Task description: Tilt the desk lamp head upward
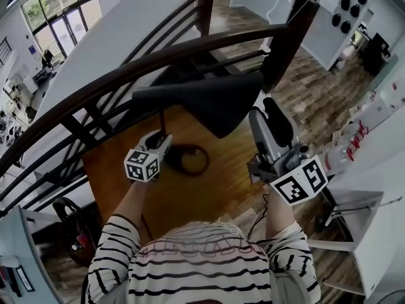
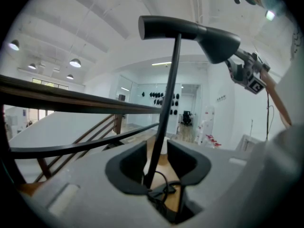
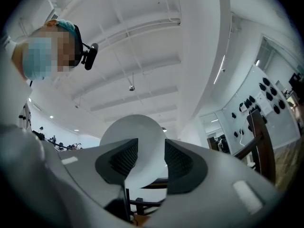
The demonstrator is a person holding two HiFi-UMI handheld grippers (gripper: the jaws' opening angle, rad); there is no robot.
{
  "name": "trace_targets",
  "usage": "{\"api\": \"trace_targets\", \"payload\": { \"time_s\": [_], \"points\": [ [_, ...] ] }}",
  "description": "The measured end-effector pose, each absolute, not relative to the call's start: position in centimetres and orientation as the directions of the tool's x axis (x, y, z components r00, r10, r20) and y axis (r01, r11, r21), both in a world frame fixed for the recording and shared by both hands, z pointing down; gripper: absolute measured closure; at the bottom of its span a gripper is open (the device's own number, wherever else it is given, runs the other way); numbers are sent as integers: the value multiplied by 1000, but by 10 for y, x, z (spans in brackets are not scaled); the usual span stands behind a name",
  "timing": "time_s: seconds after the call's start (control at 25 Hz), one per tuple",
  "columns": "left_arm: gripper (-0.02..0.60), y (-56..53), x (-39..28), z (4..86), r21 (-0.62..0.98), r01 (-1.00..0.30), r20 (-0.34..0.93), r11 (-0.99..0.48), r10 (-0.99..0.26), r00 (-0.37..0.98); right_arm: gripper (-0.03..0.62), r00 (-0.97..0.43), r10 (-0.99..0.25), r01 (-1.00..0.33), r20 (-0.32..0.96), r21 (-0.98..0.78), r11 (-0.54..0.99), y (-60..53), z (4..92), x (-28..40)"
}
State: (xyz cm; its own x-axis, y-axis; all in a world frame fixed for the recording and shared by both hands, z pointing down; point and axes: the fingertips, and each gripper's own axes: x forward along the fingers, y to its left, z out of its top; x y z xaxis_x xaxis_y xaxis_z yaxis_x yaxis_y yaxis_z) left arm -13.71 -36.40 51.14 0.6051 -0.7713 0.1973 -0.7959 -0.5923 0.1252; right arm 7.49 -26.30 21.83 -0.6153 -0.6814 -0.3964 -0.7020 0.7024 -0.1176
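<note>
Wooden desktop (image 1: 164,201), set against a dark stair railing (image 1: 126,75) in an open white hall. Item: black desk lamp, with a ring base (image 1: 190,160) on the desk and a thin upright pole (image 2: 166,108). The lamp head (image 1: 209,103) sits at the pole's top and lies roughly level. Its long axis runs from the pole joint out to the flared shade on the person's right. Left gripper (image 2: 156,160): low on the lamp, just above the base. Its jaws are apart and straddle the pole, which runs close by one inner face. The gap is wider than the pole, so no clamp is evident. Right gripper (image 3: 147,158): raised under the shade end and aimed upward. The pale inside of the shade fills its view straight ahead and above. Its jaws are apart with the shade's lower rim between them, and no firm pinch on the rim is visible. Governing relation: the head lies directly above and ahead of the right gripper, which is much the nearer of the two to it. The left gripper is well below, at the pole. Judgement: the tilt falls to the right gripper, which would raise the shade end about the joint while the left steadies the pole against tipping.
</note>
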Motion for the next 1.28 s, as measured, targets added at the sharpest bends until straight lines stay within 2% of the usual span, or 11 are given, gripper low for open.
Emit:
{"api": "trace_targets", "payload": {
  "time_s": [0.36, 0.6, 1.12, 1.28],
  "points": [
    [402, -324, -148, 472, 103, -809, 93, -578, -804, 587, 430, -587, -735, -720, -340, -195, 666, -237, 261, 80],
    [377, -279, -154, 458, 141, -813, 26, -565, -819, 573, 453, -564, -755, -721, -334, -246, 648, -213, 291, 80],
    [374, -188, -183, 448, 184, -840, -43, -510, -858, 512, 511, -563, -805, -738, -186, -325, 591, -163, 364, 57],
    [385, -161, -188, 452, 204, -838, -43, -506, -860, 509, 550, -578, -804, -737, -141, -331, 589, -147, 385, 46]
  ]
}}
